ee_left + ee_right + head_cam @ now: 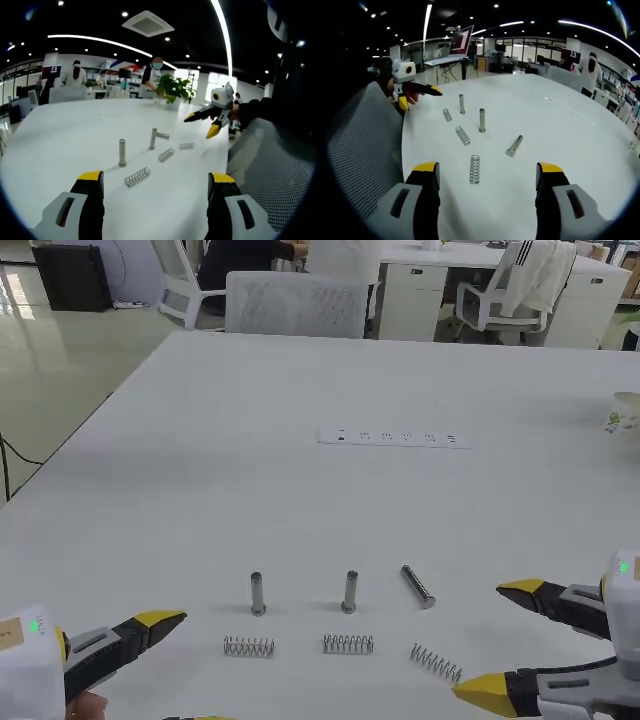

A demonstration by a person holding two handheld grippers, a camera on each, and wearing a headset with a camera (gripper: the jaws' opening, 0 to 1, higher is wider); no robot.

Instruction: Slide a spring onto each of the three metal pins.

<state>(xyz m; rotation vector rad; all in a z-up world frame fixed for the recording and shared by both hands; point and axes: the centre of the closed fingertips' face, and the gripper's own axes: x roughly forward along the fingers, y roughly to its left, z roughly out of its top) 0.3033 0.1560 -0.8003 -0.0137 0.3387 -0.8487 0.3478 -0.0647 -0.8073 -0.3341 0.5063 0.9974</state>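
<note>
Nothing's threaded yet imo: three springs (348,643) lie loose beside the pins (350,591) (two upright, one tipped over), all nearer me than the power strip (394,438), left gripper (156,176) and right gripper (500,638) both gaping empty, so next is pinching a spring.

Down in the head view's bottom-left corner, the left hand-held gripper (190,668) runs off the picture, its lower jaw just a yellow sliver at the edge. Over on the right, the right hand-held gripper (480,640) is clipped by the right and bottom edges. The patterned cup (624,412) is sliced by the right edge. The power strip (394,438) has markings too small to read.
</note>
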